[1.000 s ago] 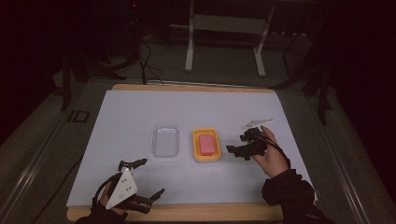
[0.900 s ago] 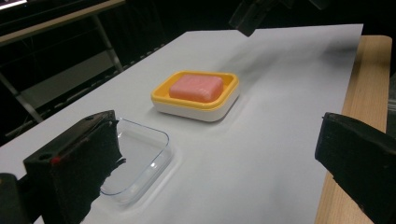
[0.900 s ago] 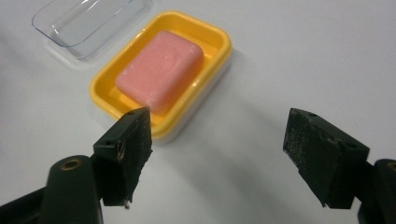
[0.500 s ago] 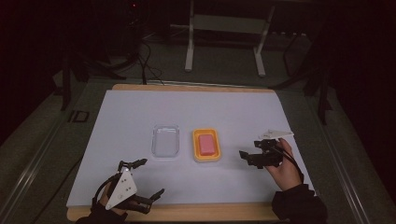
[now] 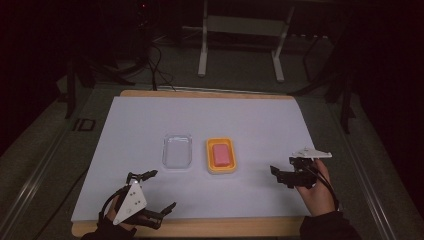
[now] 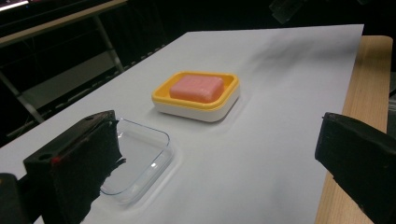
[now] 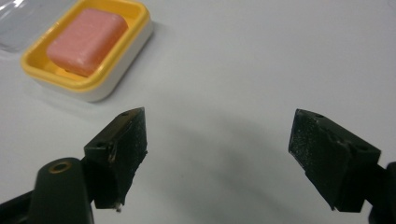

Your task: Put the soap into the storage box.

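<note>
Beside clear lid [image 5: 177, 151], soap dish [image 5: 221, 156], seemingly lengthwise front-to-back

black fingers [image 7: 120, 140] with small screw holes are seen; a grey three-cornered plate [image 5: 131, 201], black cables and dark sleeves [image 5: 327, 227] are worn.

A yellow soap dish [image 5: 220, 156] holds a pink bar [image 5: 221, 154]. Just left of the dish lies a clear lid [image 5: 177, 150]; the right gripper [image 5: 283, 174] hovers right of it, jaws apart.
</note>
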A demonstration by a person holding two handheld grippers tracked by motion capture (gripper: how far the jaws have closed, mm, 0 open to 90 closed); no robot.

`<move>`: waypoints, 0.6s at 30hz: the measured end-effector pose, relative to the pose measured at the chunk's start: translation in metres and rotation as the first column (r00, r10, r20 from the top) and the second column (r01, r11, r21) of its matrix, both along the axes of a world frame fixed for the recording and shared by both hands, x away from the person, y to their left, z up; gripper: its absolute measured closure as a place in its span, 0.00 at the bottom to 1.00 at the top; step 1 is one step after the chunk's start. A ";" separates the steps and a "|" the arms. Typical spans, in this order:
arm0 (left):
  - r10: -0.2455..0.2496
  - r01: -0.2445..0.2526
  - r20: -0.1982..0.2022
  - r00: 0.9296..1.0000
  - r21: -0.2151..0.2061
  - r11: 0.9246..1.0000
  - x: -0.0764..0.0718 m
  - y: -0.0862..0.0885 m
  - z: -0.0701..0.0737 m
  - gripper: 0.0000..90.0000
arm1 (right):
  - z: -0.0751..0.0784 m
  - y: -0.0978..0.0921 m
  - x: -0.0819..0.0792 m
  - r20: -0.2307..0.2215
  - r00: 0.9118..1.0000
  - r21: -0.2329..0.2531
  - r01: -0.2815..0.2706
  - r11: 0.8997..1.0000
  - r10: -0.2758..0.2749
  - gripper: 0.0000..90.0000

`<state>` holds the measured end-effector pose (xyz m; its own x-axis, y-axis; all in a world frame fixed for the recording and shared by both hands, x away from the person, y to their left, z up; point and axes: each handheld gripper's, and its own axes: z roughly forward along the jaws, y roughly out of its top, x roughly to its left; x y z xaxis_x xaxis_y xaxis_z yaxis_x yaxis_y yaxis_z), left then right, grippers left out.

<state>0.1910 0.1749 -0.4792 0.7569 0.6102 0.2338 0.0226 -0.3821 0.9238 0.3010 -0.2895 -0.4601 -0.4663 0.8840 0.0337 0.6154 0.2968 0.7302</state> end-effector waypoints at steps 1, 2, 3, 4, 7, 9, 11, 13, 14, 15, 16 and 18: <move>0.000 0.000 0.000 1.000 0.000 1.000 0.000 0.000 0.000 0.01 | -0.001 -0.001 -0.001 0.001 1.000 -0.004 0.006 1.000 -0.006 0.22; 0.000 0.000 0.000 1.000 0.000 1.000 0.000 0.000 0.000 0.01 | -0.002 -0.002 -0.002 0.007 1.000 -0.007 0.010 1.000 -0.010 0.22; 0.000 0.000 0.000 1.000 0.000 1.000 0.000 0.000 0.000 0.01 | -0.003 -0.003 -0.004 0.004 1.000 -0.006 0.015 1.000 -0.015 0.22; 0.000 0.000 0.000 1.000 0.000 1.000 0.000 0.000 0.000 0.01 | -0.005 -0.003 -0.005 0.002 1.000 -0.007 0.018 1.000 -0.018 0.21; 0.001 -0.001 0.002 1.000 0.001 1.000 0.000 0.000 0.000 0.01 | -0.009 -0.003 -0.008 0.006 0.999 -0.028 0.040 0.999 -0.040 0.21; 0.002 -0.002 0.002 1.000 0.001 1.000 0.000 0.000 0.000 0.01 | -0.012 -0.004 -0.009 0.017 0.998 -0.050 0.057 0.997 -0.056 0.21; 0.002 -0.002 0.001 1.000 0.000 1.000 0.000 0.000 0.000 0.01 | -0.013 -0.005 -0.010 0.016 0.998 -0.046 0.060 0.997 -0.060 0.21; 0.002 -0.002 0.000 1.000 -0.001 1.000 0.000 0.000 0.000 0.01 | -0.016 -0.008 -0.014 0.022 0.998 -0.030 0.066 0.997 -0.066 0.21; 0.001 -0.001 0.000 1.000 -0.001 1.000 0.000 0.000 0.000 0.01 | -0.017 -0.009 -0.015 0.016 0.998 -0.026 0.068 0.997 -0.068 0.21; 0.000 0.000 0.000 1.000 -0.001 1.000 0.000 0.000 0.000 0.01 | -0.018 -0.010 -0.015 0.012 0.998 -0.020 0.070 0.997 -0.069 0.21; -0.001 0.001 0.000 1.000 -0.002 1.000 0.000 0.000 0.000 0.01 | -0.020 -0.010 -0.015 0.011 0.997 -0.015 0.071 0.997 -0.071 0.21; -0.002 0.002 0.000 1.000 -0.003 1.000 0.000 0.000 0.000 0.01 | -0.022 -0.010 -0.015 0.008 0.998 -0.022 0.067 0.997 -0.067 0.21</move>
<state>0.1905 0.1750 -0.4790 0.7580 0.6095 0.2322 0.0218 -0.3794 0.9250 0.2861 -0.2995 -0.4820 -0.4059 0.9138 0.0106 0.6293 0.2711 0.7284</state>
